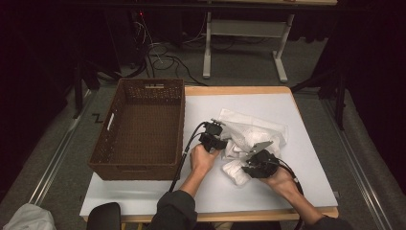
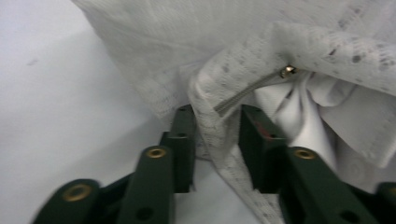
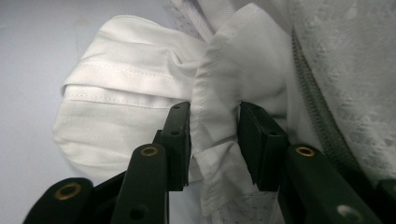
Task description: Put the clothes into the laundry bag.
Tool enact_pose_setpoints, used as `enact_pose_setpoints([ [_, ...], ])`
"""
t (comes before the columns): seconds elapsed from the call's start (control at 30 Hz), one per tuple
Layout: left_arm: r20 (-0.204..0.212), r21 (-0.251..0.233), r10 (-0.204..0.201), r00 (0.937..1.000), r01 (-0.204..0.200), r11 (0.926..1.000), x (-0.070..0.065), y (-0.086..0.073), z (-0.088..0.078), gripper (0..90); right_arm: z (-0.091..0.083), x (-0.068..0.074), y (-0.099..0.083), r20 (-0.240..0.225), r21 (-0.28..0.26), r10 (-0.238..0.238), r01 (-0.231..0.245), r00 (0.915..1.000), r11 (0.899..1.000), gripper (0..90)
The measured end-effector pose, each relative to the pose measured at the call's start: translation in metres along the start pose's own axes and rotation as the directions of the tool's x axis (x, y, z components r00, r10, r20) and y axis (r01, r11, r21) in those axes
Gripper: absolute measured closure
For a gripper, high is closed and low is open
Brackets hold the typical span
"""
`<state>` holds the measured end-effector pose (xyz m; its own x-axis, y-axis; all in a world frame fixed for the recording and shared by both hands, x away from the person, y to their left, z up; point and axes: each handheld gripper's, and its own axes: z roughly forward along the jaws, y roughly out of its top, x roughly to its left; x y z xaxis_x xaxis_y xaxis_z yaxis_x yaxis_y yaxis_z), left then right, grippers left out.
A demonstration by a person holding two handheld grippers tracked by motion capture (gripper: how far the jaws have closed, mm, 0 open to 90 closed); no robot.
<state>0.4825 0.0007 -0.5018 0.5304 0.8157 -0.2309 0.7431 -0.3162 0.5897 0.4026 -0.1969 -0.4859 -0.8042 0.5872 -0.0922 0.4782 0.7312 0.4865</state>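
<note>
A person works a crumpled white garment (image 1: pixel 251 139) with two hand-held grippers on a pale counter (image 1: pixel 311 158), a brown wicker basket (image 1: pixel 143 129) standing just to the left of the heap. The garment lies near the middle of the counter, to the right of the basket, bunched into folds of lace-like fabric and plain cotton, with a grey zipper (image 2: pixel 250 91) running through it.

The left gripper (image 1: pixel 216 133) comes in at the heap's left edge; its jaws stand partly closed around a ridge of lace fabric beside the zipper, the cloth sitting between them with a gap at one side, so whether they truly pinch cannot be told. The right gripper (image 1: pixel 253 165) reaches the near right side of the pile, its jaws straddling a gathered fold of plain cotton (image 3: pixel 215 121) next to a stitched hem, the left jaw touching it; a firm grip is likewise not certain.

The garment looks light, limp and quick to slump, so it should drape and trail once lifted. Doubled seams, the hem or the zipper edge would likely give the surest hold; the open lace seems liable to snag or slip.
</note>
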Motion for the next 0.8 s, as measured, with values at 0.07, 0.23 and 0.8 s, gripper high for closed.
enact_pose_setpoints([
  [0.07,0.006,0.019,0.014,0.9999,-0.014,0.9997,-0.001,0.000,-0.001,75.9,0.000,0.001,0.000,-0.002,-0.006,0.007,-0.007,1.0000,1.000,63.1],
  [0.23,0.009,0.035,0.052,0.9986,-0.052,0.9980,-0.007,-0.005,-0.013,86.6,-0.009,0.004,0.002,-0.007,-0.048,0.002,-0.002,1.0000,0.999,60.5],
  [0.8,0.088,-0.004,0.098,0.9913,-0.098,0.9952,-0.025,-0.027,-0.047,87.4,-0.004,0.027,0.044,0.101,-0.082,0.019,-0.011,0.9947,0.997,49.3],
])
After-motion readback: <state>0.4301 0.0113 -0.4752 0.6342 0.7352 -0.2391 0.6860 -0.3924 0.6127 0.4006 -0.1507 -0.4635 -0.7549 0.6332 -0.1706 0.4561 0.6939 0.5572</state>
